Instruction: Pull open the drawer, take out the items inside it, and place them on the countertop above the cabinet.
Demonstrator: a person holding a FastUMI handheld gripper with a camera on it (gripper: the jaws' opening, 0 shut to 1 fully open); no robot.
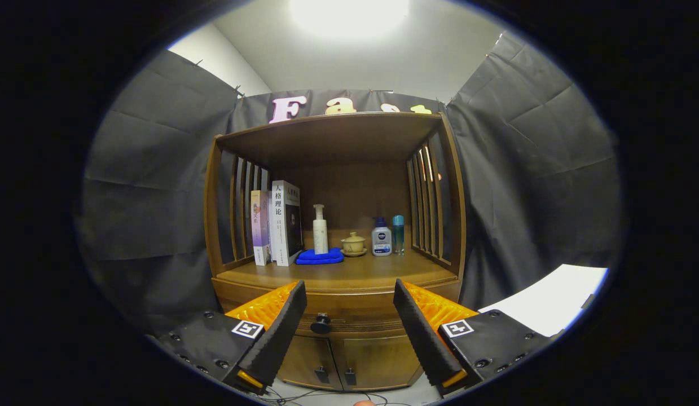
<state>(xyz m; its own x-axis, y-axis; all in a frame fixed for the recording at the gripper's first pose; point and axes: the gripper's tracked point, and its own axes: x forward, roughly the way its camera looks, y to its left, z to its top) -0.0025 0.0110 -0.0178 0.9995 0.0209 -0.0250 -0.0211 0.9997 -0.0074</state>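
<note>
The claw (pixel 349 307) is showing two wedge-shaped fingers (pixel 276 338) with ridged, sawtooth inner faces, standing spread apart. Each finger is mounting on a black block studded with round screw heads. A square white tag printed with a black coded marker (pixel 247 329) is sitting on top of each block, left and right.

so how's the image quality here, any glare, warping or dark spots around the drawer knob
Gripper view: a ceiling light blows out to white glare; fisheye warping bows the cabinet posts and countertop; books and bottles stay sharp; the drawer knob sits dim but readable, just ahead between the open gripper fingers.
</note>
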